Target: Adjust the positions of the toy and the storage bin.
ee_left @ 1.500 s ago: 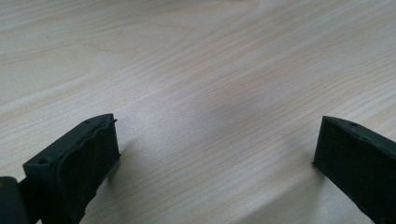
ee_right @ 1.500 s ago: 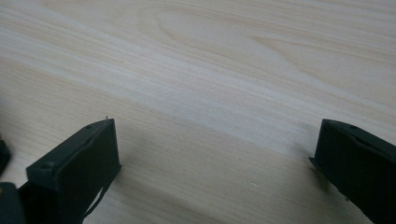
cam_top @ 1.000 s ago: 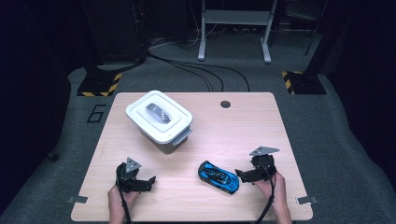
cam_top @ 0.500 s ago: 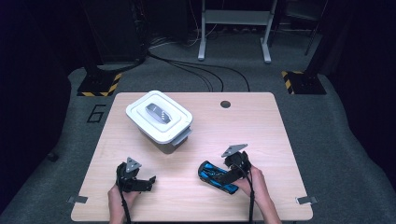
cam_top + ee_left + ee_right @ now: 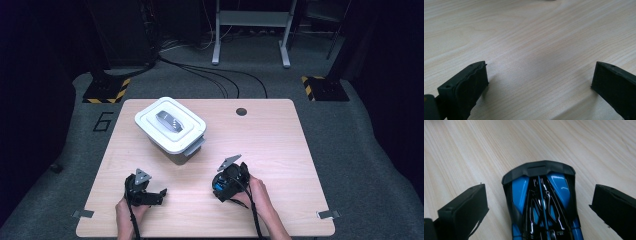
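Observation:
A blue and black toy car [image 5: 541, 205] lies on the wooden table between the jaws of my right gripper [image 5: 537, 207], which stand wide apart on either side without touching it. From above, the right gripper [image 5: 226, 185] covers most of the car [image 5: 218, 188] at the front middle of the table. My left gripper [image 5: 155, 195] rests open at the front left, and its own view shows only bare wood between its jaws [image 5: 537, 87].
A white lidded container [image 5: 171, 124] with a grey handle on its lid sits at the back left of the table [image 5: 280, 145]. A dark round hole [image 5: 241, 111] marks the table's far edge. Cables and stands are on the floor beyond.
My right gripper has moved left from the table's right side and now straddles the toy car. The left gripper has stayed where it was.

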### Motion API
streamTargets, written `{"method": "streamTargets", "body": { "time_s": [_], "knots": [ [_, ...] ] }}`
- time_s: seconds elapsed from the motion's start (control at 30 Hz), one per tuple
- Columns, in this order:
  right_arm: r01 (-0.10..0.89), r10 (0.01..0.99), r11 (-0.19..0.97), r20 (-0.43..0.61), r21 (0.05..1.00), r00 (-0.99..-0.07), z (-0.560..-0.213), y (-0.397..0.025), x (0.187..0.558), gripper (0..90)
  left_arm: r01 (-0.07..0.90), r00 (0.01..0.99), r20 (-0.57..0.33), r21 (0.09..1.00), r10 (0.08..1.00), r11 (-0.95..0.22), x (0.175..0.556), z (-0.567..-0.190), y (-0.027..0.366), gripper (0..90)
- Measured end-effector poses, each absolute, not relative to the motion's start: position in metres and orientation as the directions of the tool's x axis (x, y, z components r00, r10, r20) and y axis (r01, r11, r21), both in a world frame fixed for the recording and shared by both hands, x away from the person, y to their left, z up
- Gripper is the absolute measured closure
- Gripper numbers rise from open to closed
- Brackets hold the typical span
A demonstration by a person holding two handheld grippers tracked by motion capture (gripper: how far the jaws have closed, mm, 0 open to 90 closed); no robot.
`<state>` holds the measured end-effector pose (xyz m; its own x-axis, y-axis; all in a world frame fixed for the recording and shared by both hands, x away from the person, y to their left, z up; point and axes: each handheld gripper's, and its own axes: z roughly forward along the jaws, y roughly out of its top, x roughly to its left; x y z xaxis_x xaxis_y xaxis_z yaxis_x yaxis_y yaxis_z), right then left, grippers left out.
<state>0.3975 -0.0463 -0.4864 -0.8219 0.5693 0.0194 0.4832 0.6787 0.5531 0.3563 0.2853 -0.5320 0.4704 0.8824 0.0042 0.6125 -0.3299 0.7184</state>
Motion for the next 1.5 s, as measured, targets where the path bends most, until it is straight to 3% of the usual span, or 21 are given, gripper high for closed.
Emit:
{"method": "streamTargets", "body": {
  "time_s": [0.2,0.4,0.43,0.87,1.5],
  "knots": [
    [0.483,0.567,0.702,-0.001,0.524,-0.823,-0.491,-0.034,0.401,3.0,0.612,0.472,0.005,0.718,0.881,-0.332,0.356,-0.532,0.285,0.2],
    [0.458,0.542,0.744,-0.038,0.487,-0.839,-0.495,-0.027,0.405,16.1,0.613,0.470,0.005,0.718,0.883,-0.330,0.356,-0.532,0.285,0.2],
    [0.470,0.557,0.737,-0.043,0.485,-0.829,-0.494,-0.026,0.404,21.5,0.613,0.470,0.007,0.717,0.883,-0.332,0.356,-0.532,0.285,0.2],
    [0.455,0.550,0.750,-0.071,0.480,-0.832,-0.495,-0.026,0.402,23.4,0.616,0.465,0.000,0.718,0.885,-0.323,0.356,-0.532,0.285,0.2],
    [0.454,0.642,0.565,-0.021,0.689,-0.767,-0.460,-0.080,0.388,24.2,0.616,0.464,0.001,0.718,0.886,-0.324,0.356,-0.532,0.285,0.3]
  ]
}}
